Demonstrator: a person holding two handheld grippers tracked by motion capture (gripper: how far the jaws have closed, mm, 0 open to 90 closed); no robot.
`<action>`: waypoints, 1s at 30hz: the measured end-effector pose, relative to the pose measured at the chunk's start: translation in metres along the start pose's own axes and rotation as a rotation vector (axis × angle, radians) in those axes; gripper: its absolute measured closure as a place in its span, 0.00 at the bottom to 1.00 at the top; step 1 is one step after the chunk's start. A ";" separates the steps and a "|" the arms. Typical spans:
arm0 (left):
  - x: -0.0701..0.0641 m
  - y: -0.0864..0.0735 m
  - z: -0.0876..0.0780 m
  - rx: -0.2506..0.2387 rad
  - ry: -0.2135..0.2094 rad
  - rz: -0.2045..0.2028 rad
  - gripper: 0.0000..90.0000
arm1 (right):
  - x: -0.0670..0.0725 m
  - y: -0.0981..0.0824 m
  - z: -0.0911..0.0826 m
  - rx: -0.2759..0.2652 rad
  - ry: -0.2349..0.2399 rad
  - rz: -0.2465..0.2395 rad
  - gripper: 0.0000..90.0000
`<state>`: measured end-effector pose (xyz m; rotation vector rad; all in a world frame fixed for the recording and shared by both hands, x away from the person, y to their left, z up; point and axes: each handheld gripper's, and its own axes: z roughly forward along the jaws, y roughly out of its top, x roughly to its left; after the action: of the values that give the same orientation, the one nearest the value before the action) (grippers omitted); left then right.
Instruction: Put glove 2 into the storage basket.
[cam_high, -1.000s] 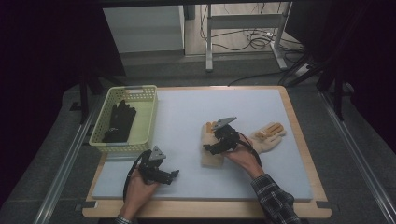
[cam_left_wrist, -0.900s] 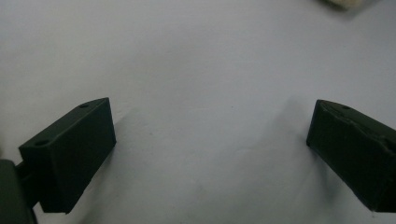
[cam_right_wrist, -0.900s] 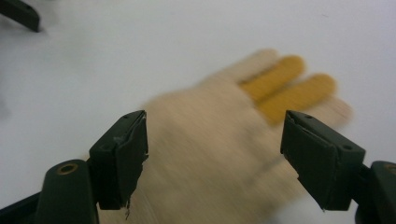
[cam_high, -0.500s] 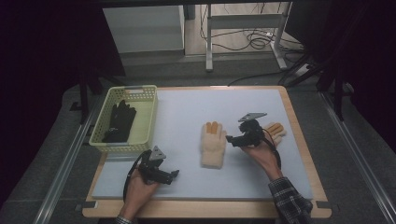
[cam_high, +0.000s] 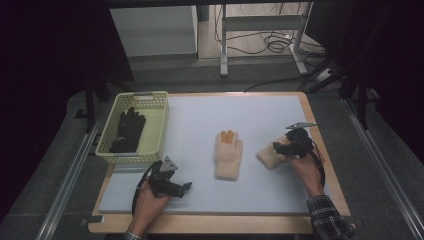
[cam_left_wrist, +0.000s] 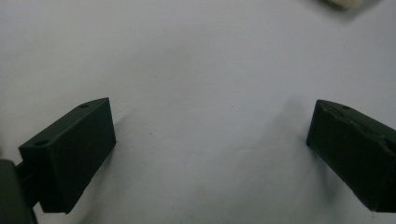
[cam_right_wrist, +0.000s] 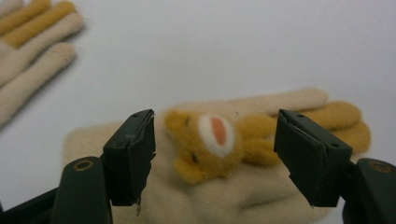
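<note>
High view, read from left to right with the middle glove (cam_high: 228, 154) as landmark. Far to the left of the middle glove, at the mat's (cam_high: 200, 120) left edge, stands a yellow-green basket (cam_high: 157, 125) with a black glove (cam_high: 128, 131) lying inside it. Nearer the person, to the left of and below the middle glove, the left gripper (cam_high: 186, 187) rests low over the mat in the person's left hand (cam_high: 149, 201), well apart from every glove; in the left gripper view its jaws stand wide with bare mat (cam_left_wrist: 205, 70) between them, and a scrap of pale fabric shows at the top edge. The middle glove lies flat and palm-down, cream with orange-tipped fingers pointing away from the person. To its right, near but not touching, lies the bear glove (cam_high: 270, 156), cream, with a small orange bear face (cam_right_wrist: 210, 140) sewn on its back. The right gripper (cam_high: 276, 146), in the right hand (cam_high: 305, 165), is directly over the bear glove. In the right gripper view its jaws straddle the bear face, one on each side, fairly wide; they have just been narrowing, and the pads (cam_right_wrist: 133, 154) are not seen to press the fabric. The middle glove's fingers (cam_right_wrist: 32, 28) appear at upper left of that view.
</note>
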<state>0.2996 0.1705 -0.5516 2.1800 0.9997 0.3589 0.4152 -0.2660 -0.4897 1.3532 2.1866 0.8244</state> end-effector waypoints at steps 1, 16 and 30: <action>0.000 0.000 0.000 0.000 0.000 -0.002 0.02 | -0.001 -0.002 0.003 0.004 -0.006 0.005 0.35; 0.000 0.000 0.000 0.000 0.001 -0.001 0.02 | 0.009 -0.004 -0.010 -0.085 -0.008 -0.100 0.75; 0.000 0.000 0.000 0.001 0.000 0.001 0.02 | 0.045 0.028 -0.048 -0.200 0.195 -0.259 0.75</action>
<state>0.2995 0.1707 -0.5516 2.1817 0.9998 0.3591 0.3835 -0.2276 -0.4382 0.9040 2.2898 1.0767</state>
